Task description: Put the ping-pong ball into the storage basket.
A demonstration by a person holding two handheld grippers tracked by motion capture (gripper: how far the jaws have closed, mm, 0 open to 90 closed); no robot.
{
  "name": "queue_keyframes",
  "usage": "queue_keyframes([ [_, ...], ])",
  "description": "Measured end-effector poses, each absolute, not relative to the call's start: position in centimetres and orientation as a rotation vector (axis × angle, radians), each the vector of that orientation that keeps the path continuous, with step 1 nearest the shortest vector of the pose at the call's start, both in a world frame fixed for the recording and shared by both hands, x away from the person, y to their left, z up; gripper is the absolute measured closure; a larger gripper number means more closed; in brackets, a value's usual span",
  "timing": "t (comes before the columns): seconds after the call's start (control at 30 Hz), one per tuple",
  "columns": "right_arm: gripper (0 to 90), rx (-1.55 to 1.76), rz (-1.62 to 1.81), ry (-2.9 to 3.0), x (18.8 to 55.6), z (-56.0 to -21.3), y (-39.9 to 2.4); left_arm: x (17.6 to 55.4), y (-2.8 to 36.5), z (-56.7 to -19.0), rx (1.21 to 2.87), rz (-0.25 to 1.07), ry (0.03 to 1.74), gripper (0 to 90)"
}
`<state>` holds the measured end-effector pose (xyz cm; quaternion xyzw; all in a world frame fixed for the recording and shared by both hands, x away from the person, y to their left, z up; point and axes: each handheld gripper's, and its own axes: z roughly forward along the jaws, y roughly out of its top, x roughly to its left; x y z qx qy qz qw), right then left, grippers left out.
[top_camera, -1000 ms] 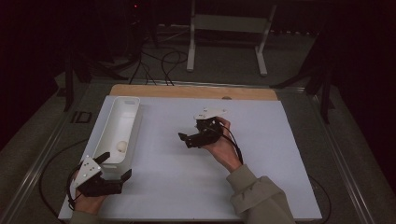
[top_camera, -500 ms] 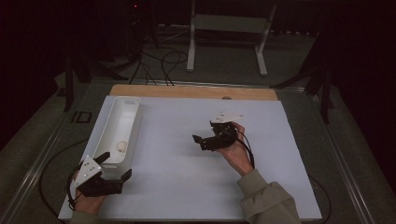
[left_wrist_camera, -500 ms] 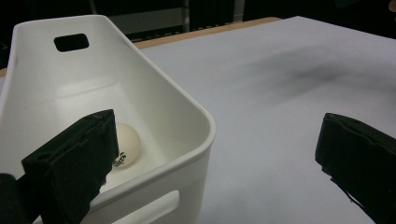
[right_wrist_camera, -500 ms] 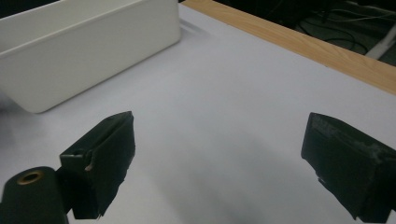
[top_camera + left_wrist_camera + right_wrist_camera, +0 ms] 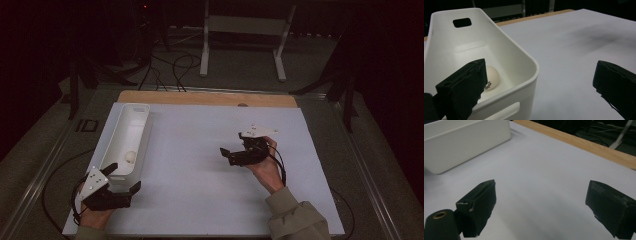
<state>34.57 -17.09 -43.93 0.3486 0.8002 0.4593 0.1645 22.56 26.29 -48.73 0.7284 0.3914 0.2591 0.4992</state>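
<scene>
Count on the table: one white plastic bin at 9 o'clock, with two handle cut-outs seen. One white ping-pong ball inside it. Two handheld grippers: left gripper at 7 o'clock, right gripper at 3 o'clock. One white stand beyond, at 12 o'clock.

You have a table with a big white sheet over its top. A strip of bare wood shows along the far edge. A long white bin sits on the sheet near your left side, and a small white ball lies inside it.
</scene>
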Motion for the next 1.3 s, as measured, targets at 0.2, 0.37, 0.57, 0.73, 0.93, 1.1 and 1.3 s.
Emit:
queue_keyframes([
  [0.2,9.1,1.025,1.314,2.268,34.0,-44.5,-18.6,22.6,26.3,-48.7,1.765,0.626,0.949,0.1],
  [0.37,9.0,1.027,1.315,2.245,33.5,-44.6,-19.5,22.6,26.3,-48.7,1.766,0.624,0.948,0.1],
  [0.57,9.0,1.036,1.302,2.236,32.8,-45.0,-20.7,22.7,26.2,-48.7,1.765,0.621,0.95,0.1],
  [0.73,9.0,1.064,1.309,2.212,32.5,-45.3,-21.9,22.7,26.3,-48.7,1.763,0.62,0.951,0.1],
  [0.93,9.0,1.074,1.299,2.194,31.8,-45.8,-23.3,22.8,26.3,-48.7,1.759,0.624,0.964,0.1],
  [1.1,9.0,1.075,1.321,2.154,31.3,-45.7,-24.5,22.9,26.5,-48.6,1.75,0.628,0.978,0.1],
  [1.3,9.0,1.057,1.322,2.133,30.1,-45.9,-25.5,23.0,26.8,-48.6,1.73,0.635,0.991,0.1],
])
